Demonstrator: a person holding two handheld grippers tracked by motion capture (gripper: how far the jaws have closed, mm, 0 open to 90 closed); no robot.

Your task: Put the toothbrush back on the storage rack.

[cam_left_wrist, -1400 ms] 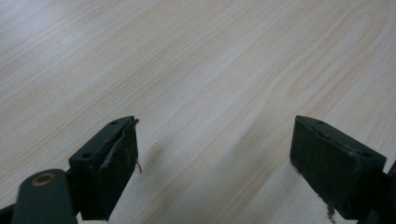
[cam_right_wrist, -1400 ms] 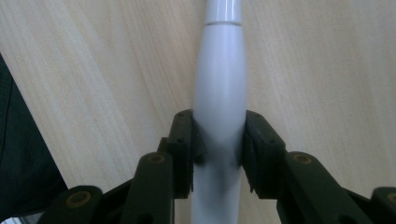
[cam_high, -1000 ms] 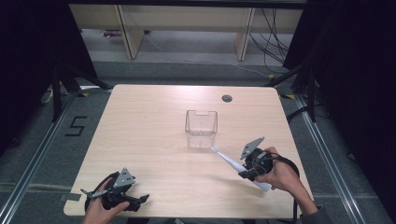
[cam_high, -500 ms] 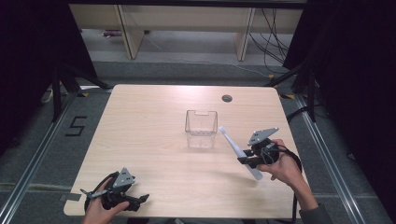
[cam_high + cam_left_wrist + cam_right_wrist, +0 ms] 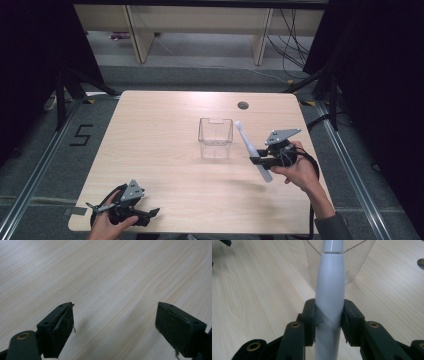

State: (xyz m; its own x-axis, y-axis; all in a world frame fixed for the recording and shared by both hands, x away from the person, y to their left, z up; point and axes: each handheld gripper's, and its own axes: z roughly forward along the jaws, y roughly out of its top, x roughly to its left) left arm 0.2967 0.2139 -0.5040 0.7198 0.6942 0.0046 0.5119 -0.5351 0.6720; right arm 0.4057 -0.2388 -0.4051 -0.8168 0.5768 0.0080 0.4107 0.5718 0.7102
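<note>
A clear plastic cup [image 5: 215, 138] stands near the middle of the wooden table [image 5: 165, 125]. Just right of it my right gripper [image 5: 254, 160] is shut on a white electric toothbrush [image 5: 248, 148], held above the table with its brush head up beside the cup's right rim. In the right gripper view the toothbrush [image 5: 330, 297] is clamped between both jaws, with the cup [image 5: 354, 262] right behind it. My left gripper [image 5: 150, 213] rests at the table's front left, open. Its jaws stand wide apart over bare wood in the left gripper view, where the left gripper [image 5: 113, 325] holds nothing.
A round cable hole [image 5: 243, 105] sits in the table's far right part. Shelving legs [image 5: 134, 35] and cables [image 5: 290, 30] lie on the floor beyond the table. A "5" mark [image 5: 81, 135] is on the floor at the left.
My right gripper has lifted the toothbrush and carried it away from the person toward the cup, tilting it more upright. The left gripper has stayed put.
</note>
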